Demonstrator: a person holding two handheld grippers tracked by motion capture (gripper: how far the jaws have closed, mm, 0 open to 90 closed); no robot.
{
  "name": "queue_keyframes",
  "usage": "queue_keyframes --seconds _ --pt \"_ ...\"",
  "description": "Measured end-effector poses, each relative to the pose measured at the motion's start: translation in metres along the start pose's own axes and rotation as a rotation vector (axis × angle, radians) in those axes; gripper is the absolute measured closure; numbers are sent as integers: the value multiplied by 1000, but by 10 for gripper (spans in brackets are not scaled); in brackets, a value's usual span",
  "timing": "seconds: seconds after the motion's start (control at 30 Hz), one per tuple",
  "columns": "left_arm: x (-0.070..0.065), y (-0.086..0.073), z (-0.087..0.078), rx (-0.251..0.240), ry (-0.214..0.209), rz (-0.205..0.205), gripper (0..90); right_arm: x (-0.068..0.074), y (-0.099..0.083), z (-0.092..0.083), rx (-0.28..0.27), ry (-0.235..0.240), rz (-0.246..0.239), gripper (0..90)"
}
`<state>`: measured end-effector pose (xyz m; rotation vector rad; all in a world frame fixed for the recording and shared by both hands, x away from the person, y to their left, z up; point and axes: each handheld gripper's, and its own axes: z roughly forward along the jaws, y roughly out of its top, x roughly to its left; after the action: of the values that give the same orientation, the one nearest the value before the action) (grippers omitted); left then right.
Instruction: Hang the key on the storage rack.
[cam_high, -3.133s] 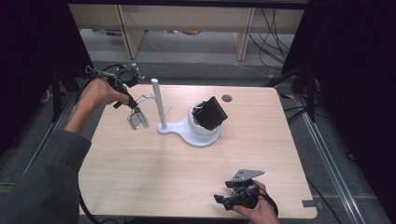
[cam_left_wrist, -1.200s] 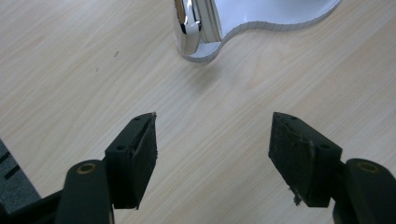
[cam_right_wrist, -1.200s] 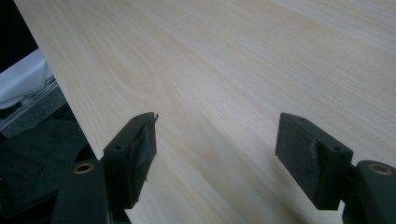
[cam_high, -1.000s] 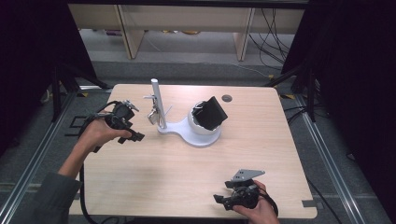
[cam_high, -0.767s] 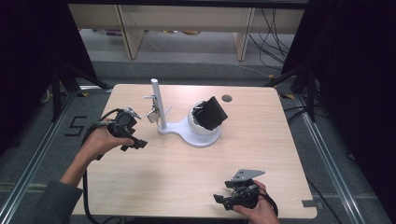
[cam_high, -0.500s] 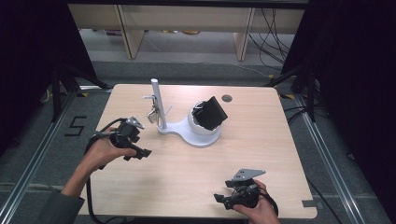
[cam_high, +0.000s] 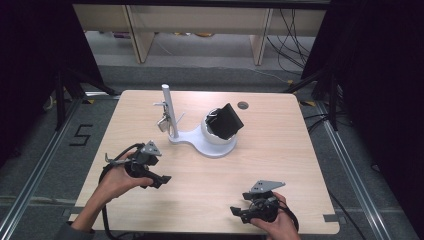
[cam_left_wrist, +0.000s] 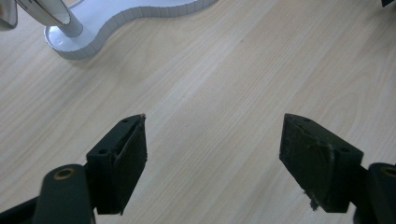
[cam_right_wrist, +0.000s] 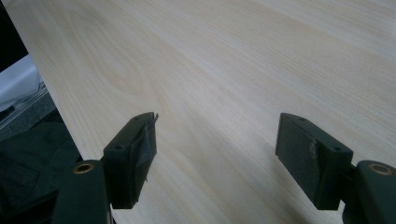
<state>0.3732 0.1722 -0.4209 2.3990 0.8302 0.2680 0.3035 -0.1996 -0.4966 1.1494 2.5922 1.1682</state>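
Observation:
A white stand (cam_high: 196, 141) sits mid-table, with an upright post (cam_high: 168, 107) and a round cup holding a black boxy object (cam_high: 227, 120). A small metal piece (cam_high: 163, 122) hangs on the post. My left gripper (cam_high: 161, 179) is held open over bare wood in front and to the left of the stand. In the left gripper view its jaws (cam_left_wrist: 212, 135) are wide apart with nothing between them, and the stand's base (cam_left_wrist: 140, 14) lies ahead. My right gripper (cam_high: 239, 213) rests open near the front edge, right of centre. In the right gripper view it (cam_right_wrist: 215, 135) holds nothing.
The wooden table (cam_high: 280, 150) has a dark round hole (cam_high: 243, 105) at the back, right of the stand. In the right gripper view the table's edge (cam_right_wrist: 51, 93) runs close on the left. Shelving legs and cables stand beyond the far side.
My left gripper has drawn back from the post toward the front left of the table, leaving the metal piece hanging on the post. The right gripper has stayed put.

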Motion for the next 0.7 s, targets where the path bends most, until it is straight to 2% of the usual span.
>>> queue_keyframes --seconds 0.07,0.17,0.2,0.23,0.27,0.33,0.37,0.5,0.63,0.7 --pt "-3 -4 1 1 6 9 205 1 0 1 4 2 -6 301" --pt "-8 -10 2 -35 11 26 204 3 0 2 4 1 -13 301" --pt "-8 -11 2 -35 8 27 204 2 0 3 4 14 -9 301" --pt "-10 -14 2 -40 6 6 203 2 0 3 8 19 -5 301" --pt "-10 -16 3 -46 14 20 201 2 0 3 7 -1 -8 301" --pt "-13 -20 4 -33 7 12 201 2 0 2 8 -5 -4 301" --pt "-13 -22 5 -43 15 26 201 2 0 2 9 -2 -3 301" --pt "-23 -33 15 -52 2 5 201 5 0 2 10 -5 -14 303" --pt "-31 -39 21 -49 -3 35 201 4 1 4 14 -15 -15 302" --pt "-34 -42 22 -64 4 45 201 4 1 4 12 -11 -10 302"
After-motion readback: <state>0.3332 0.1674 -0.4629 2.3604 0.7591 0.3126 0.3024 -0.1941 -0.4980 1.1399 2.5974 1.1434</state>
